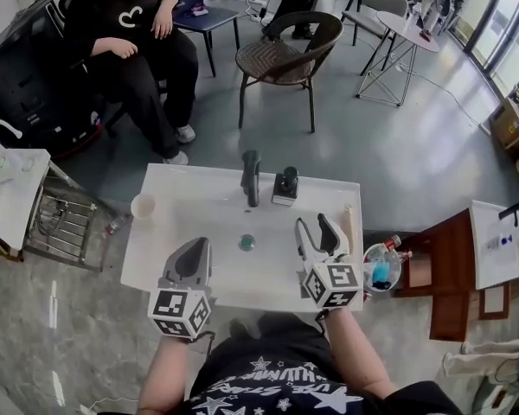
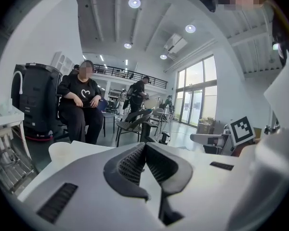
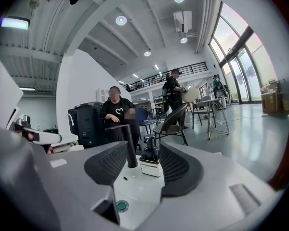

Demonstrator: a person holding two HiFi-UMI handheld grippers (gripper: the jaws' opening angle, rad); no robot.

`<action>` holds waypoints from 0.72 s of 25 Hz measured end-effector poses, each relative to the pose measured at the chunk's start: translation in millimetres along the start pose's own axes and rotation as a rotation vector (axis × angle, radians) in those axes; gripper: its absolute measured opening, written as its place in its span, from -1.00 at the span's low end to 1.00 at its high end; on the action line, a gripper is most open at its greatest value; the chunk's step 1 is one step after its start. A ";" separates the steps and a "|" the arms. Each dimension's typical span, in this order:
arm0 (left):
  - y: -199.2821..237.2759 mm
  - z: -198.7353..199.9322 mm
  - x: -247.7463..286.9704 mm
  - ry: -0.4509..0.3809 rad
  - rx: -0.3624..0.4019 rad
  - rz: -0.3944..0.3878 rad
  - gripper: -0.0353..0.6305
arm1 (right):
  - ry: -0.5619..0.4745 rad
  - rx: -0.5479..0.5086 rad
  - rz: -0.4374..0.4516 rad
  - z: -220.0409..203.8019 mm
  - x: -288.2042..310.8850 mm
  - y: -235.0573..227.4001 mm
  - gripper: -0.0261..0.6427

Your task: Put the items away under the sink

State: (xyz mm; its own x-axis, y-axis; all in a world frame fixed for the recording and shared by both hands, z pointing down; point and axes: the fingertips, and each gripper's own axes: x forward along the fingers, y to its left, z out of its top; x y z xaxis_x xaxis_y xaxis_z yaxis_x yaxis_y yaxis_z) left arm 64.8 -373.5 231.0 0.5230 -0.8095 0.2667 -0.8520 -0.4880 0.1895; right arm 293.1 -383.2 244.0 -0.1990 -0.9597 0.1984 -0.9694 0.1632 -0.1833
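Two empty tongs hovered over the white sink (image 1: 199, 210): the left tongs (image 1: 195, 249) pressed together, the right tongs (image 1: 317, 225) standing apart.

Seemingly an office hall (tall windows (image 3: 233, 57), wicker chair (image 1: 285, 52), freestanding sink (image 1: 190, 213)).

Soap bottle (image 1: 285, 186) stands just right of faucet (image 1: 252, 178) on sink (image 1: 190, 223)

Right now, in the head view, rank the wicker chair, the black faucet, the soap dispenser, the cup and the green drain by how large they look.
1. wicker chair, though farthest away
2. black faucet
3. soap dispenser and cup: too alike to rank
4. green drain
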 end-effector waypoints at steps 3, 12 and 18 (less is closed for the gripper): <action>3.9 6.4 17.5 -0.007 -0.006 0.036 -0.87 | 0.023 -0.014 0.011 -5.0 28.9 -9.8 -0.29; 24.6 10.9 67.0 0.019 0.019 0.125 -0.87 | 0.041 -0.129 0.056 -23.6 96.0 -20.1 -0.28; 30.0 6.9 84.7 0.049 0.012 0.139 -0.87 | 0.038 -0.164 0.080 -28.3 129.7 -21.4 -0.32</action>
State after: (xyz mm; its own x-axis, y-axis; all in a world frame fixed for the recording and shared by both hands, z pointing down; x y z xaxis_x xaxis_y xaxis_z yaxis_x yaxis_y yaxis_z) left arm 83.3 -459.0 252.7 0.4002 -0.8528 0.3355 -0.9164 -0.3765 0.1362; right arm 284.0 -504.7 301.0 -0.2788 -0.9334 0.2260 -0.9601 0.2768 -0.0412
